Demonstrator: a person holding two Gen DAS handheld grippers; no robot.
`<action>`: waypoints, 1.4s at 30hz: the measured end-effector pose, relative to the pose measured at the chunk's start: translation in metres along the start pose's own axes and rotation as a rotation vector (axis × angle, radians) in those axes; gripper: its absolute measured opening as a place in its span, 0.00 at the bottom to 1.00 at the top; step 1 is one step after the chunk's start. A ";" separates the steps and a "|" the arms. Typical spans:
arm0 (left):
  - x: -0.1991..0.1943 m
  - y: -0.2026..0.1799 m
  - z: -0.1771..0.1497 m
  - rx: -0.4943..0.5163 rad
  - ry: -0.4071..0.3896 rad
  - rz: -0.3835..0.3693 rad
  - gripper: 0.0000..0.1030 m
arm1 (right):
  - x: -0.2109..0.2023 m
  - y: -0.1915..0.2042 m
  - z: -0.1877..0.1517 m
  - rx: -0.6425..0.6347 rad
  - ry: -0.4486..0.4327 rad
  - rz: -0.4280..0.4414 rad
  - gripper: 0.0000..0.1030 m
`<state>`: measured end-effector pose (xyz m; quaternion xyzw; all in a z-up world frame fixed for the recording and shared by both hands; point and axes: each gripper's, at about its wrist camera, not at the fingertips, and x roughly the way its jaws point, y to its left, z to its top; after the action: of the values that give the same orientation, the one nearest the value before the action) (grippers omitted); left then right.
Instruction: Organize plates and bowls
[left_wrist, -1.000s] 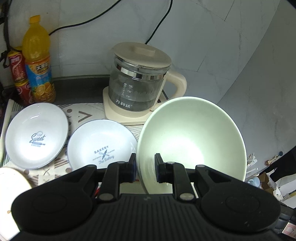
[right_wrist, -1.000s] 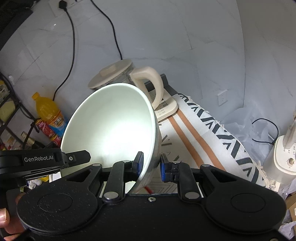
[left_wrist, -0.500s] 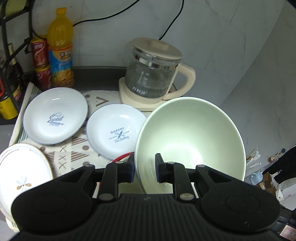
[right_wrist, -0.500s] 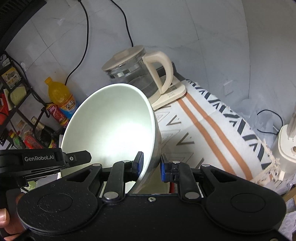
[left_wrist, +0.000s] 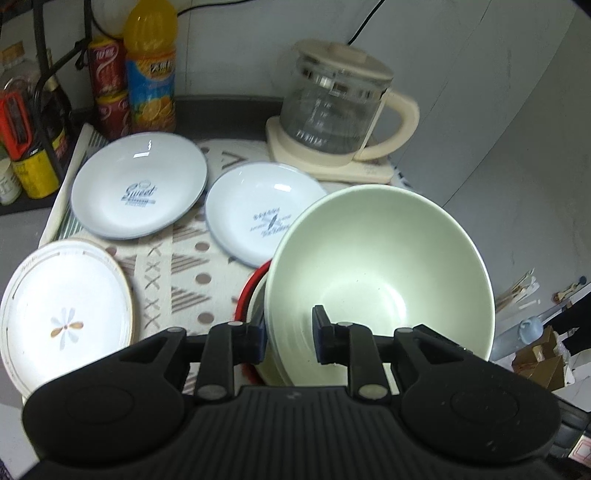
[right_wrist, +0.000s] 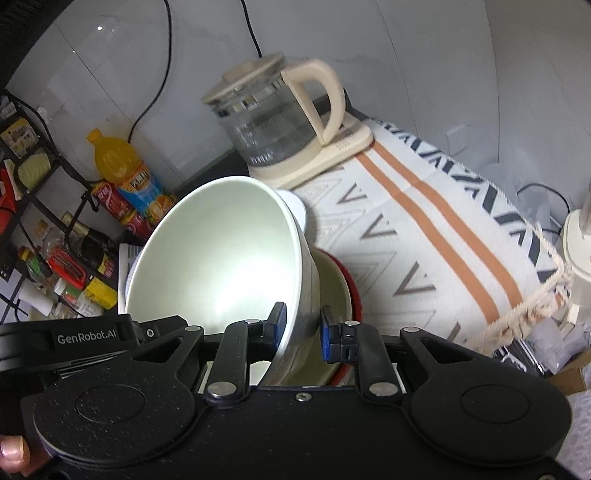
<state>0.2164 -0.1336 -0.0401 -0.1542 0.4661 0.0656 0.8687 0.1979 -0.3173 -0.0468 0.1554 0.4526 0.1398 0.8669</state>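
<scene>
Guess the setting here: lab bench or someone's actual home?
Most likely a home kitchen counter. A glass electric kettle sits plugged in by the wall, an orange drink bottle and sauce bottles crowd a wire rack, and printed plates lie on a patterned cloth.

Three plates lie left of the glass kettle (left_wrist: 340, 107): the "Sweet" plate (left_wrist: 138, 184), a smaller printed plate (left_wrist: 258, 218) and a flower plate (left_wrist: 64, 314). Two bowls sit in front of the kettle: a pale green bowl (left_wrist: 376, 277) and a red-rimmed bowl (right_wrist: 338, 291). One juice bottle (left_wrist: 149, 70) and two red cans (left_wrist: 107, 70) stand further left.
</scene>
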 end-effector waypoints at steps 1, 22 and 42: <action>0.003 0.001 -0.003 -0.003 0.009 0.002 0.21 | 0.001 -0.001 -0.002 -0.001 0.004 -0.002 0.19; 0.036 0.007 -0.006 -0.037 0.081 0.022 0.47 | 0.023 0.001 -0.002 -0.010 0.032 -0.039 0.30; 0.005 0.016 -0.001 -0.037 0.016 0.067 0.70 | -0.021 0.006 0.003 -0.013 -0.121 -0.042 0.94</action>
<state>0.2145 -0.1185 -0.0480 -0.1552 0.4765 0.1023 0.8593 0.1881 -0.3206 -0.0269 0.1483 0.4014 0.1150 0.8965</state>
